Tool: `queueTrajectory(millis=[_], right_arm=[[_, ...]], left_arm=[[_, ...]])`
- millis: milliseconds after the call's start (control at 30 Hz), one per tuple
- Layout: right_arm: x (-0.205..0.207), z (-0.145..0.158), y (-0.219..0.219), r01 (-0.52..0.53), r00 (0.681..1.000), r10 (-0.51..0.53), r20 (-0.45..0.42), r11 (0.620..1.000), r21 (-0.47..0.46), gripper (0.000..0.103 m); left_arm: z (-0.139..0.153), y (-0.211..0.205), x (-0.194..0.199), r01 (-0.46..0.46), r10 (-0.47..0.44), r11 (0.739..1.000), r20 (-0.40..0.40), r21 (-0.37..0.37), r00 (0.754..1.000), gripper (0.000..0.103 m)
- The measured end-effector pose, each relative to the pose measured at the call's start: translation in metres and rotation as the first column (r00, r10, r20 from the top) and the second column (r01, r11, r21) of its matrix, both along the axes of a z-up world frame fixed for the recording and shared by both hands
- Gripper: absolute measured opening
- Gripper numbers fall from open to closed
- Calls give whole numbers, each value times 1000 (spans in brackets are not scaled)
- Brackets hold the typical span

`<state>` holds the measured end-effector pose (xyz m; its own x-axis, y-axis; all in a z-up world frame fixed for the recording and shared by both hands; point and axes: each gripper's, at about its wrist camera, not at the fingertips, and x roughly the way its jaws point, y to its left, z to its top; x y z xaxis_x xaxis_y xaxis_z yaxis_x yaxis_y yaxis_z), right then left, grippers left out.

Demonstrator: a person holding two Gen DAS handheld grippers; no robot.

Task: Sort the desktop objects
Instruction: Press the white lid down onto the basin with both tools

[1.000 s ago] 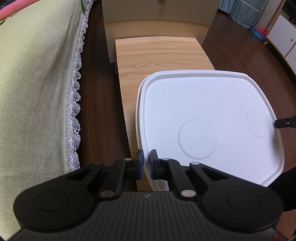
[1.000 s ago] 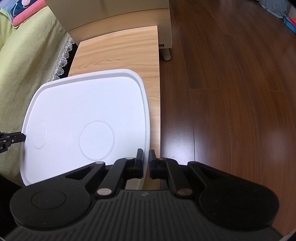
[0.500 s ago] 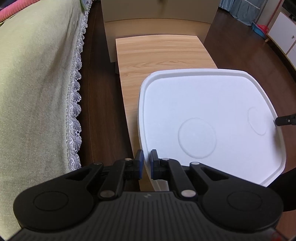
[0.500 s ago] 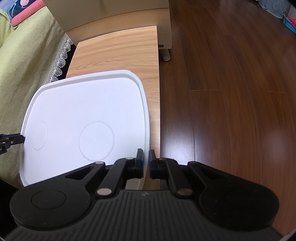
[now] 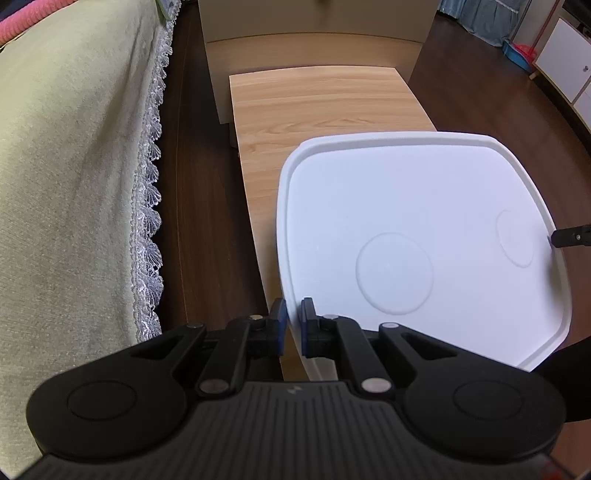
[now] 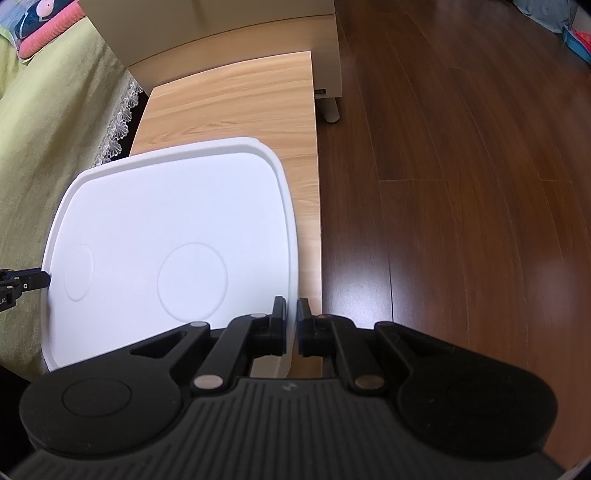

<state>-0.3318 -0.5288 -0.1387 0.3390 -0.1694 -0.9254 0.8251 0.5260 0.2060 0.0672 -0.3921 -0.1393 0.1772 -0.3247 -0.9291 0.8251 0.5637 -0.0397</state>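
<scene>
The left view shows the left gripper (image 5: 293,314) pinching the left rim of the tray (image 5: 424,206), with one blue pad on each side of the rim. It also shows a bed cover (image 5: 66,166) with a lace edge left of the tray, and a white cupboard (image 5: 565,62) far off past the tray's right side. The tip of the right gripper (image 5: 572,236) peeks in at the tray's right rim.

The right view shows the right gripper (image 6: 291,314) pinching the tray (image 6: 166,214) on its right rim. It shows a wide brown floor (image 6: 461,166) right of the tray, and a pink pillow (image 6: 48,29) far past the tray's left side. The left gripper (image 6: 26,278) shows as a small black tip at the tray's left rim.

The tray is white and has nothing in it, only two round marks pressed into its bottom. It sits over the near end of the table (image 5: 321,103), and the far end of the table shows bare wood beyond the tray
</scene>
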Motion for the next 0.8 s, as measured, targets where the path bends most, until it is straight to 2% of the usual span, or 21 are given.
queueTrajectory(millis=[567,800], right_arm=[[3,-2,1,3,1000,-3,-7,1000,-7,6],[9,0,6,-39,998,37,-49,999,-34,6]], left_arm=[[0,1,-4,20,-20,1000,14,15,1000,6],[0,4,-9,30,-30,999,7,29,1000,7]])
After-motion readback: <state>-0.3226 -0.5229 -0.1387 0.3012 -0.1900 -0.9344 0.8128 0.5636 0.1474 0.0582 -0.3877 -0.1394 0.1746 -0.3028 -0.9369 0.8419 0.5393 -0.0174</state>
